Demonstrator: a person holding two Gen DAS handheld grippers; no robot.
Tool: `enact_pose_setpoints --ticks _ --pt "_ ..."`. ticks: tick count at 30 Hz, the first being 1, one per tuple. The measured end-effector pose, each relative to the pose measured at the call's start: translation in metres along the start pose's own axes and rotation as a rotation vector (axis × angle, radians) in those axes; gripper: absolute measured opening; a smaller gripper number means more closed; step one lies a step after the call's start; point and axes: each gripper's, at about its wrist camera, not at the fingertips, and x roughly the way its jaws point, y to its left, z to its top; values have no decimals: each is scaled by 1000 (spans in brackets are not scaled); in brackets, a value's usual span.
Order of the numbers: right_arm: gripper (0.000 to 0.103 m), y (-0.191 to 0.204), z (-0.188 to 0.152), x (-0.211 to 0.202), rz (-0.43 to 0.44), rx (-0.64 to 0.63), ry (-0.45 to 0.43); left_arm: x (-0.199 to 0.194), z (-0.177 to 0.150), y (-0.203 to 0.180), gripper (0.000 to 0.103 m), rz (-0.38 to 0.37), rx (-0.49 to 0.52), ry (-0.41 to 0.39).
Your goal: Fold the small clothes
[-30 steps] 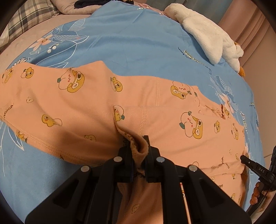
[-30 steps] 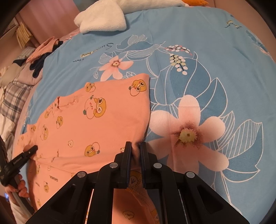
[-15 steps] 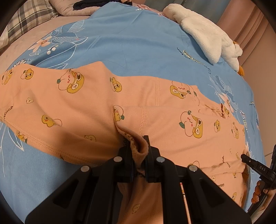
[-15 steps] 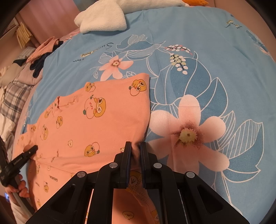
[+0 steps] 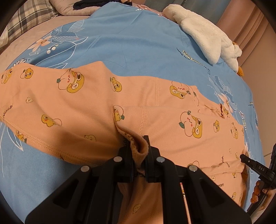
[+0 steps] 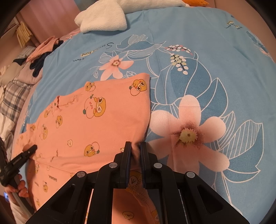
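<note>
A small orange garment (image 5: pixel 96 110) printed with cartoon animals lies spread on a blue floral sheet (image 5: pixel 131 44). My left gripper (image 5: pixel 138 146) is shut on a bunched fold of the orange garment at its near edge. In the right wrist view the same garment (image 6: pixel 103 124) reaches to the middle of the sheet, and my right gripper (image 6: pixel 135 146) is shut on its near right edge. Each gripper shows at the border of the other's view: the right gripper (image 5: pixel 253 165) at the left view's lower right, the left gripper (image 6: pixel 20 158) at the right view's lower left, both hand-held.
A white fluffy plush toy (image 5: pixel 205 34) lies at the far end of the blue floral sheet (image 6: pixel 198 51). A plaid pillow (image 5: pixel 29 15) and a heap of pink and dark clothes (image 6: pixel 39 58) sit beyond the sheet's far left corner. Bare sheet extends right of the garment.
</note>
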Motion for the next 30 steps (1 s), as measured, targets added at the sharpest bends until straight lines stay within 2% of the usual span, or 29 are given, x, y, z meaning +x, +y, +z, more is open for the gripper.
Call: enact_pose_setpoints --ticks 30 --pt "7 0 -1 0 3 -1 -1 -2 -4 2 12 -9 -6 -16"
